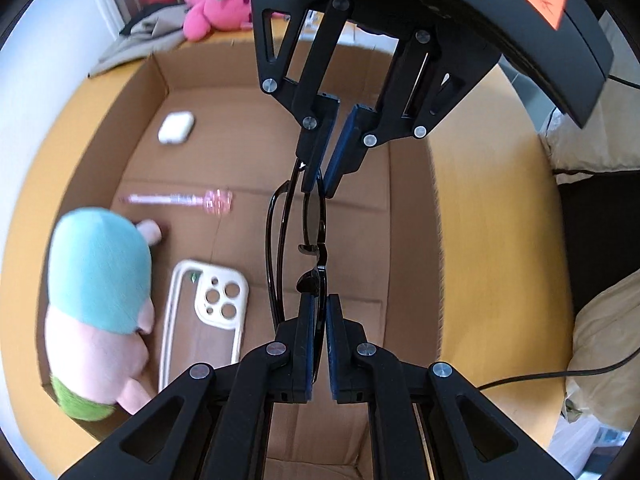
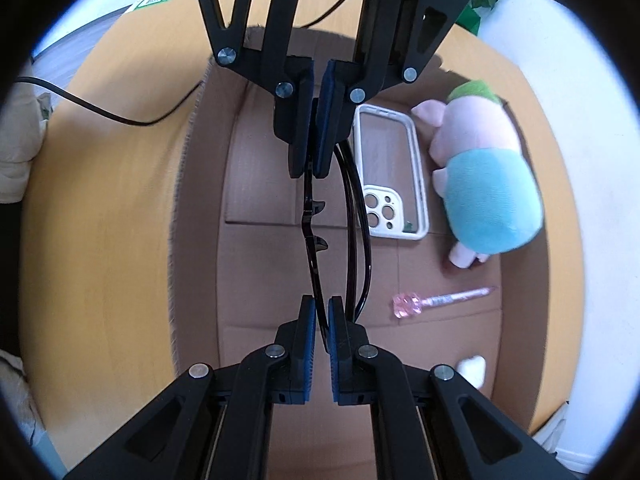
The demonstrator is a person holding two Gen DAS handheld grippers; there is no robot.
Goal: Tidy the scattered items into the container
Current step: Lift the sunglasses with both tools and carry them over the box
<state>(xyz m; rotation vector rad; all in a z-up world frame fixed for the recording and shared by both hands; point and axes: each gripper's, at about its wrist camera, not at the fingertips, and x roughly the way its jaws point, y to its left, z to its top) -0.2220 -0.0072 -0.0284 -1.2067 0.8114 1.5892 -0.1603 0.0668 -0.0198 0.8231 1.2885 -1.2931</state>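
A yellow table (image 1: 500,240) served as the base. At its far edge a bright pink plush toy (image 1: 218,4) sat beside a heap of grey-beige cloth (image 1: 140,38). A black cable (image 2: 100,110) trailed across the table's top, and cream cushions (image 1: 604,344) lay just beyond its other side.

You get bright, even daylight in both views, with the brightest patches at the white margins of each fisheye circle. Straight edges bow strongly toward the rim, and a black vignette rings each frame. In your left wrist view the teal-and-pink plush pig (image 1: 100,304) and the white earbud case (image 1: 176,128) are smeared by motion blur, while the thin black-framed glasses (image 1: 298,240) stay sharp. The brown cardboard box (image 2: 256,264) shows soft shadow under the far gripper, and its left wall edge is streaked.
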